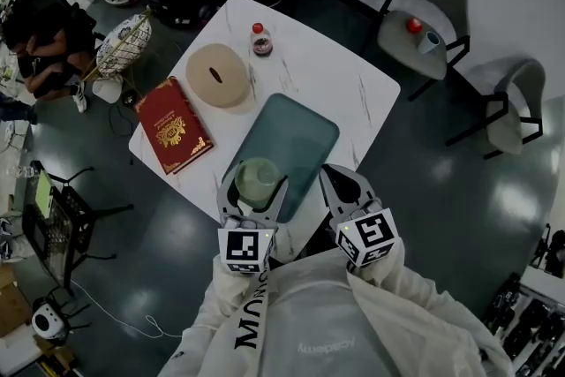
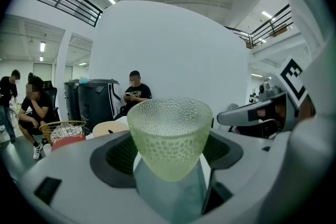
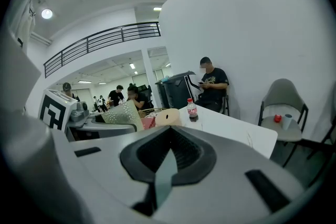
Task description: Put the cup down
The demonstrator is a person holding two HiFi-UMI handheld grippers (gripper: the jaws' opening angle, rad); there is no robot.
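green dimpled cup (image 1: pixel 257 178) sits clamped in the left tongs (image 1: pixel 254 188), over the near end of the teal tray (image 1: pixel 296 132) on the white bench (image 1: pixel 335 66); the right tongs (image 1: pixel 341 186) are closed on nothing, just beside.

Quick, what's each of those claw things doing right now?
Left gripper: closed on the green cup.
Right gripper: closed, holding nothing.
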